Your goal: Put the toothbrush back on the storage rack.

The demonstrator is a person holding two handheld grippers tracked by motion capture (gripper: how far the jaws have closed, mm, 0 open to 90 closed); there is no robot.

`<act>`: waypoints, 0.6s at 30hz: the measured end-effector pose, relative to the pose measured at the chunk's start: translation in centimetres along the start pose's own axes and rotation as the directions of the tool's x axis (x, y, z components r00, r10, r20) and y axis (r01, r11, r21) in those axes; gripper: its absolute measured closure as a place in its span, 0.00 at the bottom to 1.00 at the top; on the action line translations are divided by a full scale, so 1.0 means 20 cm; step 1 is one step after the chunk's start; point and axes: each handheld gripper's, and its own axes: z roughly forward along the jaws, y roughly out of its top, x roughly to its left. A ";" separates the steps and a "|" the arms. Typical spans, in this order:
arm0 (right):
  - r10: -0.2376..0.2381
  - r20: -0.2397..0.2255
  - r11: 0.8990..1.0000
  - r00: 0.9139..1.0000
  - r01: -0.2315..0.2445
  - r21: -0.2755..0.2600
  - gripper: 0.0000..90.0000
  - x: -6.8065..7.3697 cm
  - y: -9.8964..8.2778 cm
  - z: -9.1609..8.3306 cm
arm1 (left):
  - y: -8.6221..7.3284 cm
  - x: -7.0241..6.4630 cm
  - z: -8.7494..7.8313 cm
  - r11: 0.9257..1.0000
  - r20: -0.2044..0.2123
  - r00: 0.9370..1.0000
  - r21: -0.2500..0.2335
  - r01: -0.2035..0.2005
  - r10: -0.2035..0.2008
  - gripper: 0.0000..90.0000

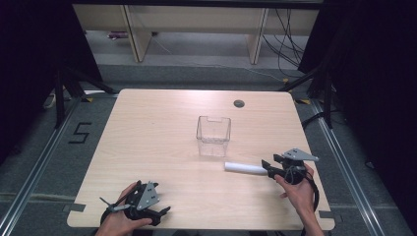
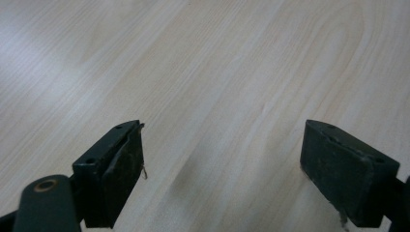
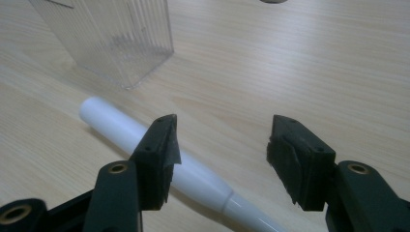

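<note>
A white tube [image 1: 245,168] lies flat on the wooden table [image 1: 157,128], just right of a clear plastic box [image 1: 214,136] that stands upright and holds nothing. My right gripper [image 1: 270,168] is at the tube's right end. In the right gripper view the tube [image 3: 116,125] runs from beside the box [image 3: 111,38] past the left jaw and in between the two jaws; my right gripper [image 3: 223,142] stands open and its pads are not pressing on the tube. My left gripper [image 1: 161,215] rests by the table's front edge, open [image 2: 222,164] over bare wood.
A round cable hole [image 1: 239,103] sits in the table near its far edge. Beyond the table are light wooden furniture legs [image 1: 140,34] and loose cables [image 1: 287,44] on the floor. Dark stands flank both sides.
</note>
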 end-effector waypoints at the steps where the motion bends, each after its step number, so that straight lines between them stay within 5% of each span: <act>1: 0.000 0.003 1.000 1.000 0.000 0.000 0.53 0.01 0.01 0.01 | 0.00 0.00 0.00 1.000 0.002 1.000 0.003 -0.004 0.004 0.17; 4: 0.007 -0.010 1.000 1.000 -0.006 0.004 0.61 0.05 0.04 0.05 | 0.00 0.00 0.00 1.000 0.004 1.000 0.000 -0.005 0.005 0.17; 5: -0.047 -0.007 0.999 0.999 0.047 0.011 0.64 0.06 0.06 0.07 | 0.00 0.00 0.00 1.000 0.003 1.000 0.000 -0.004 0.004 0.17; 9: -0.026 -0.028 0.999 0.999 0.027 0.037 0.71 0.09 0.07 0.10 | 0.00 0.00 0.00 1.000 0.000 1.000 -0.002 0.001 -0.001 0.17; 10: -0.074 -0.027 0.997 0.997 0.075 0.022 0.73 0.09 0.08 0.12 | 0.00 0.00 0.00 1.000 0.000 1.000 0.003 0.002 -0.002 0.17; 14: -0.064 -0.047 0.996 0.997 0.067 0.053 0.81 0.13 0.09 0.16 | 0.00 0.00 0.00 1.000 0.000 1.000 0.000 0.002 -0.002 0.17; 18: -0.130 -0.060 0.989 0.990 0.134 0.061 0.90 0.17 0.11 0.21 | 0.00 0.00 0.00 1.000 0.000 1.000 -0.001 0.002 -0.002 0.17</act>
